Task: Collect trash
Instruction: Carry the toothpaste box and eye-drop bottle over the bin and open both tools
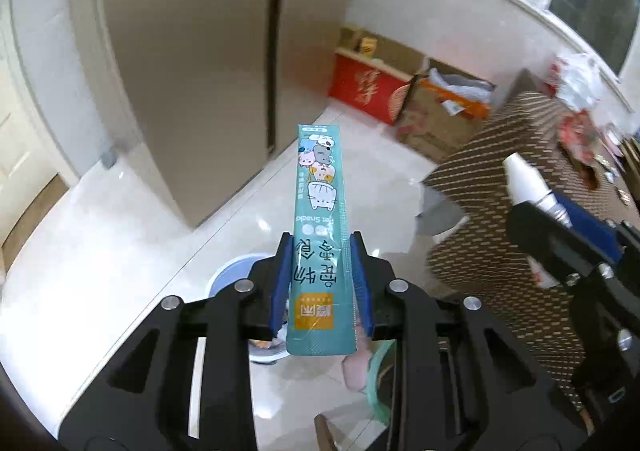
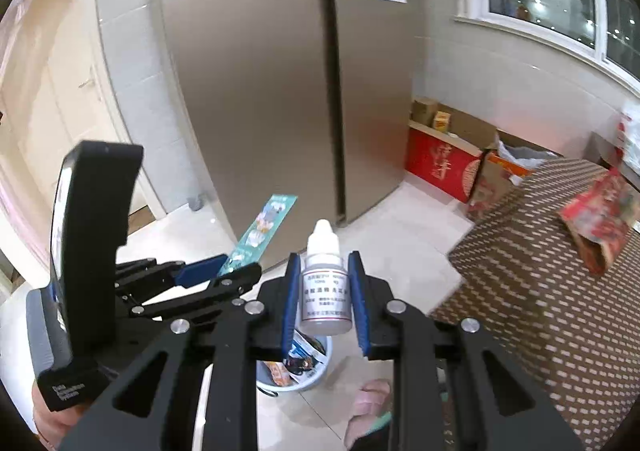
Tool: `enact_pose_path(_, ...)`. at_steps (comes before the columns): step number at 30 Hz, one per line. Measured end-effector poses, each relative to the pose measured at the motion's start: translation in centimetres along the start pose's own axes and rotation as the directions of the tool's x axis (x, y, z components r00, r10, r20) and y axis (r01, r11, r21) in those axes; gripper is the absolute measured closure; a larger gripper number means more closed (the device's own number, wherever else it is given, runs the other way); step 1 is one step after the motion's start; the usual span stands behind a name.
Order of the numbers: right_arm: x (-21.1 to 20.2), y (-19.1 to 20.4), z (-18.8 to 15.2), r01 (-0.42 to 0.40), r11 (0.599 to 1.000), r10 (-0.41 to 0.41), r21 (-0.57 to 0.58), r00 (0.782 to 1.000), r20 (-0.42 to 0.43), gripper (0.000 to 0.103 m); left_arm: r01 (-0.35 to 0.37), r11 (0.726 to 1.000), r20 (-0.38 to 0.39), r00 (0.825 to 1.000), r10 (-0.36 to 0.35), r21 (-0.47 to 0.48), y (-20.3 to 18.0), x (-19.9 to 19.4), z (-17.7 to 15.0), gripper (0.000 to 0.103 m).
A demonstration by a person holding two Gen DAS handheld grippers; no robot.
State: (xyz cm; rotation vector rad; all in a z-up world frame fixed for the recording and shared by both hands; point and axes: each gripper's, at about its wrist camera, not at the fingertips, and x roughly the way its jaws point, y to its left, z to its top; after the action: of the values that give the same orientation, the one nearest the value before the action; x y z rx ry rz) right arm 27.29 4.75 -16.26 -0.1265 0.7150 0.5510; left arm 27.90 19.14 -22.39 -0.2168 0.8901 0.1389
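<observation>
My left gripper [image 1: 322,279] is shut on a long teal pet-snack sachet [image 1: 320,211] that stands upright between the blue pads. My right gripper [image 2: 325,295] is shut on a small white dropper bottle [image 2: 325,283], nozzle up. Both hang above a pale blue waste bin [image 2: 316,375] on the floor, with wrappers inside it. In the left wrist view the bin [image 1: 230,271] shows only as a rim behind the fingers, and the right gripper [image 1: 560,227] with the bottle [image 1: 524,179] sits at the right. In the right wrist view the left gripper [image 2: 216,271] and the sachet [image 2: 262,229] are at the left.
A tall beige fridge [image 2: 260,91] stands just behind the bin. A table with a brown patterned cloth [image 2: 540,283] is at the right, with a red packet [image 2: 596,219] on it. Red and brown cardboard boxes [image 1: 380,91] line the far wall. A person's pink slipper [image 2: 366,411] is beside the bin.
</observation>
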Motion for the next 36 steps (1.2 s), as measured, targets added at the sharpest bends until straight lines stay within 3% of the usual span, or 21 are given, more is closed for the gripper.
enact_pose_path(6, 3.4, 2.2, 0.1, -0.03, 0.999, 0.03, -0.014, 0.999, -0.028, 0.079, -0.065, 0.997, -0.048, 0.997, 0.062, -0.044, 3.2, 2.8, -0.1, 0.074)
enact_pose_path(7, 3.9, 2.4, 0.1, -0.031, 0.999, 0.03, -0.017, 0.999, -0.035, 0.079, -0.084, 0.995, -0.066, 0.995, 0.081, -0.045, 3.8, 3.5, -0.1, 0.068)
enact_pose_path(8, 4.4, 2.5, 0.0, -0.031, 0.999, 0.031, -0.017, 0.999, -0.041, 0.079, -0.101, 0.993, -0.073, 0.993, 0.097, -0.056, 4.1, 3.9, -0.1, 0.048)
enact_pose_path(10, 5.3, 2.7, -0.1, -0.026, 1.0, 0.025, -0.014, 0.998, -0.055, 0.079, -0.115, 0.99, -0.06, 0.992, 0.11, -0.079, 4.7, 4.2, -0.1, 0.037)
enact_pose_path(23, 8.5, 3.3, -0.4, -0.051, 0.999, 0.05, -0.007, 0.993, -0.108, 0.079, -0.12, 0.985, -0.046, 0.992, 0.115, -0.122, 6.2, 3.4, -0.6, 0.037)
enact_pose_path(31, 9.4, 4.2, 0.2, -0.092, 0.996, 0.092, -0.001, 0.992, -0.088, 0.078, -0.178, 0.97, -0.005, 0.984, 0.179, -0.163, 7.5, 1.2, -0.5, 0.037)
enact_pose_path(36, 9.8, 4.4, 0.8, -0.108, 0.994, 0.109, 0.024, 0.991, -0.073, 0.062, -0.223, 0.959, 0.013, 0.973, 0.229, -0.176, 8.2, 0.0, -0.4, 0.036)
